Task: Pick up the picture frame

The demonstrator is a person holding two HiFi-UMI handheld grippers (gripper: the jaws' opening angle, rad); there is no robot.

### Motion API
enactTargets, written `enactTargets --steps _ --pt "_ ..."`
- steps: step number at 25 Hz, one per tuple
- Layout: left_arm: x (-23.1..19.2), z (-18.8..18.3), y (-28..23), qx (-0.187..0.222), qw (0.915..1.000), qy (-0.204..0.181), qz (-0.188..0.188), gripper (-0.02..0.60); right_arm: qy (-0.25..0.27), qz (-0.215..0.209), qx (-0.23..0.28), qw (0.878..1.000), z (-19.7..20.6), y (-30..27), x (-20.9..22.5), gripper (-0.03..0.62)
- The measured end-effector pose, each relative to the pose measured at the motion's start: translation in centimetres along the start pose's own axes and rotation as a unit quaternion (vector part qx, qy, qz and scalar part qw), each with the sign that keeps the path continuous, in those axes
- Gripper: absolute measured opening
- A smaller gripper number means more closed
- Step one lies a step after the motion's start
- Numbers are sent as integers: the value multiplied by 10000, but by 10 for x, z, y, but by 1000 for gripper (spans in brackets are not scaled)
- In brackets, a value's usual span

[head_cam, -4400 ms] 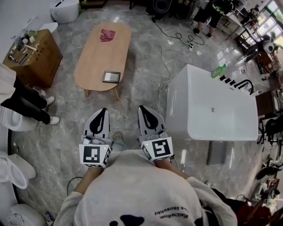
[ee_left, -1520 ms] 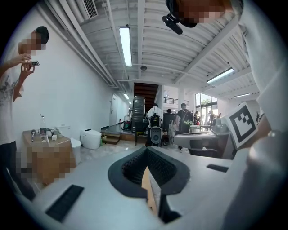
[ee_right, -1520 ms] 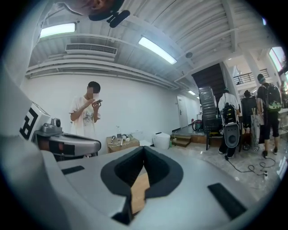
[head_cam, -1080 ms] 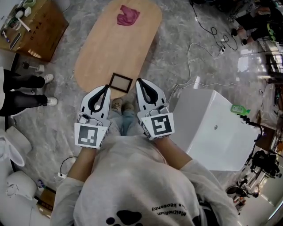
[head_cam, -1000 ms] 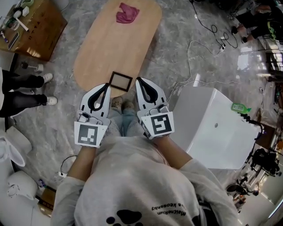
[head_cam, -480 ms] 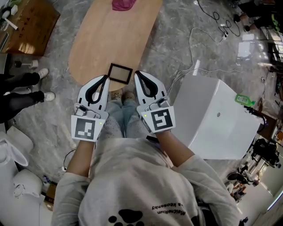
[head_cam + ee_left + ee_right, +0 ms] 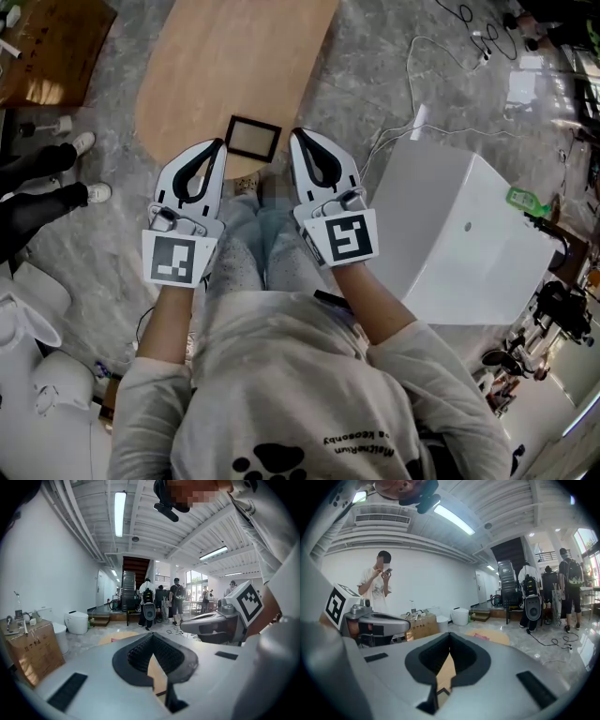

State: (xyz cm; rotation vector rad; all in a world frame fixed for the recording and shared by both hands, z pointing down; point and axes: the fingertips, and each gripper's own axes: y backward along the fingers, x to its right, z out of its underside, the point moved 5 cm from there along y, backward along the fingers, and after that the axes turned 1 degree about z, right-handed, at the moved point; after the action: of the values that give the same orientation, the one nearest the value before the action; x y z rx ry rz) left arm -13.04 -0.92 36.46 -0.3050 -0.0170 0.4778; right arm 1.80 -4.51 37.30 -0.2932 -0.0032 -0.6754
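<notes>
Pressed together and holding nothing, the jaws of the left gripper [image 7: 220,143] meet along one line in its own view [image 7: 152,635], and those of the right gripper [image 7: 294,135] are likewise closed on empty air [image 7: 450,634]. Both are held out level in front of the person, side by side, and in the head view their tips reach the near end of the oval wooden table [image 7: 225,66]. The picture frame [image 7: 253,139] lies flat on that near end, close to the table's edge. It is a dark-rimmed rectangle with a pale centre, and from above it sits between the two tips. Neither gripper touches it as far as the views show. Through the slit between each pair of jaws only the table's tan top is visible. A pink cloth [image 7: 481,636] lies at the table's far end. To the right of the table a white tub [image 7: 459,244] stands on the grey marbled floor, with a green bottle [image 7: 522,198] on its far rim and a white cable [image 7: 412,66] trailing across the floor between the tub and the table. To the left of the table stands a brown box [image 7: 42,47] with small items on top, and a bystander's white shoes [image 7: 84,142] are just beside it. Beyond the table's far end, several people [image 7: 161,604] stand near a dark staircase.
</notes>
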Motion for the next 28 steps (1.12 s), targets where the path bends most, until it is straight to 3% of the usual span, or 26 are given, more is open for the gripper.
enactTargets --steps 4,28 --pt "0 11 -5 -46 9999 -146 57 8 38 28 -13 10000 13 0 6 8" --pt "-15 92 -30 -323 9991 -18 282 8 77 23 -180 9998 87 -18 12 8"
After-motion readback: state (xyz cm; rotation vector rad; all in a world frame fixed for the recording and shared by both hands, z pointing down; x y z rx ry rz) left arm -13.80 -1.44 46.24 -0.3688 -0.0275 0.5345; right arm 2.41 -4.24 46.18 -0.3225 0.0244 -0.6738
